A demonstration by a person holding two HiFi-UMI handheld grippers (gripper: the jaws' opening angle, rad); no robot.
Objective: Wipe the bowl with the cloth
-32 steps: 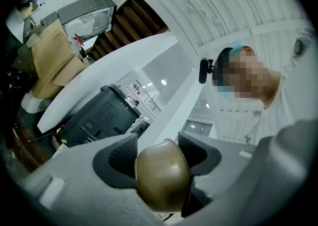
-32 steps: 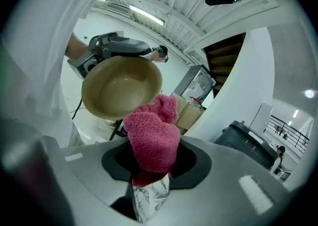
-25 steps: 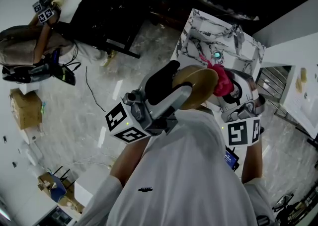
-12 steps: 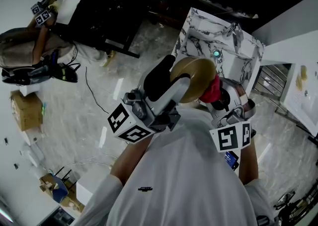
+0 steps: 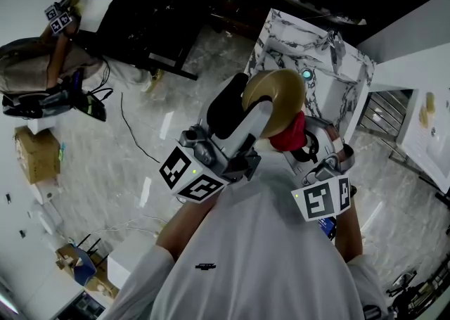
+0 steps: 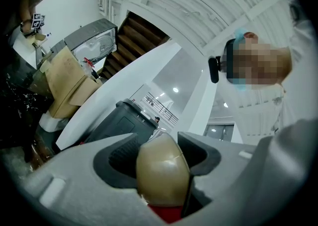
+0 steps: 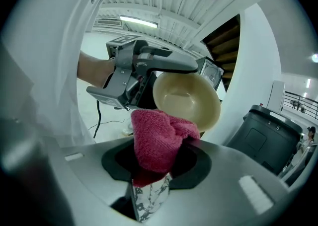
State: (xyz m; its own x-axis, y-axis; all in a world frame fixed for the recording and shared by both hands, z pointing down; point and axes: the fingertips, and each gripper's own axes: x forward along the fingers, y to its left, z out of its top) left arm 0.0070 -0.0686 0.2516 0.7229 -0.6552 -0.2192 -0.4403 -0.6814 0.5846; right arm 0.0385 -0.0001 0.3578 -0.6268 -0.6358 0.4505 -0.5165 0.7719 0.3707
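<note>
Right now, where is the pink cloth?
The pink cloth is clamped in the right tongs, at the head view's centre right, just beside the tan bowl that the left tongs hold by its rim.

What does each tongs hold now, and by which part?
Left tongs: the tan bowl, by its rim. Right tongs: the pink cloth, by a bunched fold.

bowl [image 7: 186,98] showing a smooth tan surface with a soft sheen, cloth [image 7: 156,138] looking like rough pink terry, left gripper [image 6: 161,163] and right gripper [image 7: 156,160] wearing matt grey plastic shells, countertop [image 5: 281,48] gleaming as veined marble, floor [image 5: 119,171] shining, polished
</note>
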